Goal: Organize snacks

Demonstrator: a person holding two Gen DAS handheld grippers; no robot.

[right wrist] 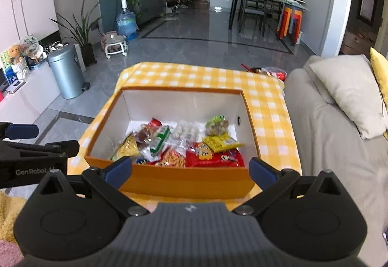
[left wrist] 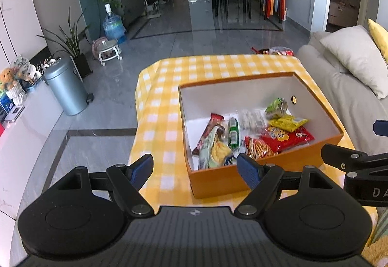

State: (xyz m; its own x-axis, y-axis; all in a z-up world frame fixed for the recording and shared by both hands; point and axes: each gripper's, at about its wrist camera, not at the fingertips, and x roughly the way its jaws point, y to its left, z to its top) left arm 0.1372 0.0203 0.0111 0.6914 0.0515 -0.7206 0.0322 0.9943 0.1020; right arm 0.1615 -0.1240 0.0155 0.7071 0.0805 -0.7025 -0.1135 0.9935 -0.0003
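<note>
An orange box [left wrist: 218, 182] with white inner walls stands on the yellow checked tablecloth [left wrist: 160, 121] and holds several snack packets [left wrist: 286, 138]: red, yellow, green and clear ones. The box also shows in the right wrist view [right wrist: 184, 182], with the snack packets [right wrist: 213, 157] lying at its near end. My left gripper [left wrist: 195, 168] is open and empty, just before the box's near left corner. My right gripper [right wrist: 190, 171] is open and empty, in front of the box's near wall. Each gripper shows at the edge of the other's view.
More snack packets [left wrist: 278, 51] lie at the table's far edge. A grey sofa with a pale cushion [left wrist: 356, 58] runs along the right. A metal bin [left wrist: 66, 87], plants and a low shelf stand to the left. The grey floor lies beyond the table.
</note>
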